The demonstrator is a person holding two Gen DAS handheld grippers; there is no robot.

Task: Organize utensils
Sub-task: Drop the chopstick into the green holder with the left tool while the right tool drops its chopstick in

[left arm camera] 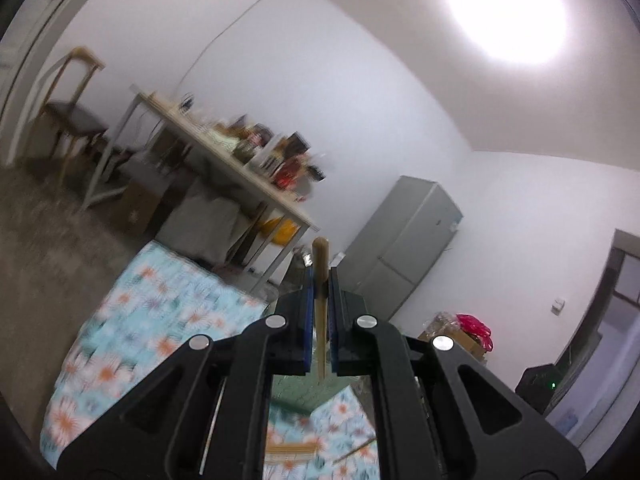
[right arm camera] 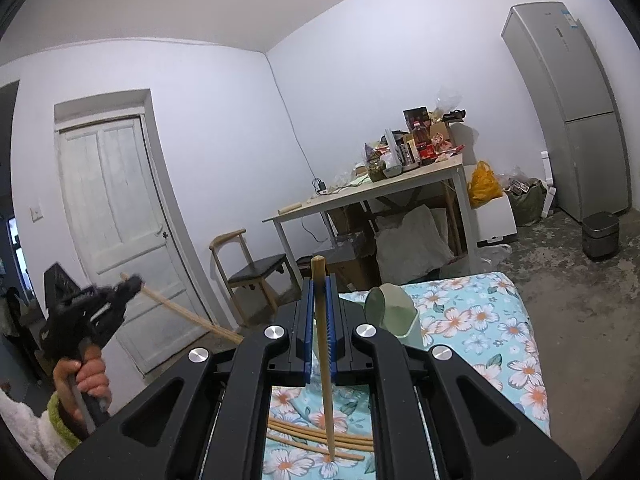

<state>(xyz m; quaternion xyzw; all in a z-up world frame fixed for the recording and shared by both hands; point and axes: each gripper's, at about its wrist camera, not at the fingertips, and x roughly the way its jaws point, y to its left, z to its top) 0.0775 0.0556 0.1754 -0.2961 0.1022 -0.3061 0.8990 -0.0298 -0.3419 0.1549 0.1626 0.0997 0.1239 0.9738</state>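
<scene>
My left gripper is shut on a wooden chopstick that stands up between the blue pads, raised above the floral tablecloth. My right gripper is shut on another wooden chopstick, whose lower end touches the floral cloth. In the right wrist view the left gripper shows at far left, held in a hand, with its chopstick sticking out to the right. Several loose chopsticks lie on the cloth under my right gripper. A pale green holder lies tipped on the cloth just beyond the right fingers.
A cluttered white table stands behind with a wooden chair beside it, a grey fridge at right, a white door at left and a small dark bin on the floor.
</scene>
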